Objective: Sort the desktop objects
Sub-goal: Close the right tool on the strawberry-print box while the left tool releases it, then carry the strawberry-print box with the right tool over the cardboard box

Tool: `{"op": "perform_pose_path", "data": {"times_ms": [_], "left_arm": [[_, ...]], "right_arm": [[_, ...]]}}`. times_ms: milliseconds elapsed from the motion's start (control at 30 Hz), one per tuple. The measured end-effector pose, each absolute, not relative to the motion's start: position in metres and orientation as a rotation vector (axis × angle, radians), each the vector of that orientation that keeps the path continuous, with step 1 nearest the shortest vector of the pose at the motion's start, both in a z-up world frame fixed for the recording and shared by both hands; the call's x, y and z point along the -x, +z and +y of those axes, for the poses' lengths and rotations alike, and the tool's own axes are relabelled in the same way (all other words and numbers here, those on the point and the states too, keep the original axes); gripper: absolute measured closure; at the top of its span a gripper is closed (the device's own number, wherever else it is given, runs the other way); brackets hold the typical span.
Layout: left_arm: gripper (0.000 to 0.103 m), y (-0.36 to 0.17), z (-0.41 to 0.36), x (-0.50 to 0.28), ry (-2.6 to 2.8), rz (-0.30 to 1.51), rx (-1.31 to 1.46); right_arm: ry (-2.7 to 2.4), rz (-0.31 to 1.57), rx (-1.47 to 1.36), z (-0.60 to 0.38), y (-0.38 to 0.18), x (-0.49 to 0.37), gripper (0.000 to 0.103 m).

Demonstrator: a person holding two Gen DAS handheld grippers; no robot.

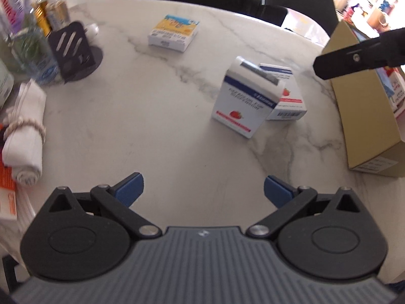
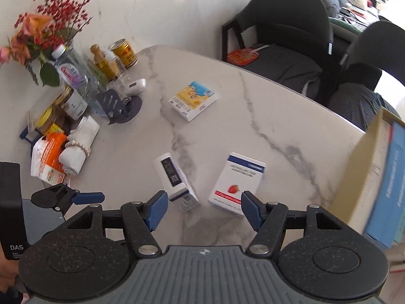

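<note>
Both left tongs and right tongs gape wide, empty; 2 white strawberry-print cardboard cartons mid-table beside tan cardboard box, likely light, crushable: grip flat sides.

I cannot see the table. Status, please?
Both grippers, left and right, open, empty. Two strawberry boxes and yellow box on table. Path clear.

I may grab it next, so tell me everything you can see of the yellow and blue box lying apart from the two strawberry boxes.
The yellow and blue box is a small, flat carton, cardboard by the look of it, lying closed with its broad face up on the marble table. The top is yellow with a blue band; the sides are white with a barcode and blurred print. Nothing touches it, and neither tool is near.
</note>
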State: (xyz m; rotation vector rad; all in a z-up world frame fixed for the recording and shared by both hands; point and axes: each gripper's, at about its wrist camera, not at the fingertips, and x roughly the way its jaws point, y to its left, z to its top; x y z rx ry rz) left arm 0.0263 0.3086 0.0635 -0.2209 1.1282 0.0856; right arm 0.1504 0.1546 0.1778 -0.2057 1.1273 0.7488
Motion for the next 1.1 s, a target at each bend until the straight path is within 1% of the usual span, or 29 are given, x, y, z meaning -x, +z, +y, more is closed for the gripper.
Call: {"op": "perform_pose_path", "data": {"times_ms": [133, 200, 267, 300, 333, 400, 500, 600, 700, 1100], "left_arm": [[0.0, 0.061, 0.322, -0.011, 0.185, 1.154, 0.308], [0.0, 0.062, 0.324, -0.006, 0.224, 1.155, 0.307], [0.0, 0.063, 0.326, -0.001, 0.253, 1.158, 0.315], [0.0, 0.063, 0.327, 0.001, 0.264, 1.159, 0.321], [0.0, 0.063, 0.328, 0.002, 0.274, 1.159, 0.326], [0.0, 0.062, 0.328, 0.005, 0.285, 1.157, 0.329], [0.0, 0.06, 0.329, 0.006, 0.292, 1.162, 0.332], [0.0, 0.057, 0.328, 0.003, 0.292, 1.17, 0.331], [0.0, 0.058, 0.323, -0.004, 0.274, 1.169, 0.322], [0.0, 0.062, 0.286, -0.044, 0.149, 1.169, 0.24]], "right_arm": [[0.815, 1.129, 0.319, 0.201, 0.162, -0.154, 0.035], [0.848, 1.129, 0.377, 0.224, 0.154, -0.155, 0.035], [0.86, 1.145, 0.43, 0.238, 0.142, -0.155, 0.039], [0.858, 1.155, 0.457, 0.245, 0.136, -0.156, 0.057], [0.853, 1.168, 0.46, 0.247, 0.135, -0.155, 0.072], [0.844, 1.193, 0.457, 0.25, 0.132, -0.154, 0.074], [0.817, 1.221, 0.434, 0.249, 0.131, -0.152, 0.075], [0.767, 1.224, 0.361, 0.238, 0.136, -0.149, 0.075], [0.747, 1.249, 0.228, 0.221, 0.146, -0.154, 0.075], [0.66, 1.173, -0.06, 0.134, 0.204, -0.165, 0.075]]}}
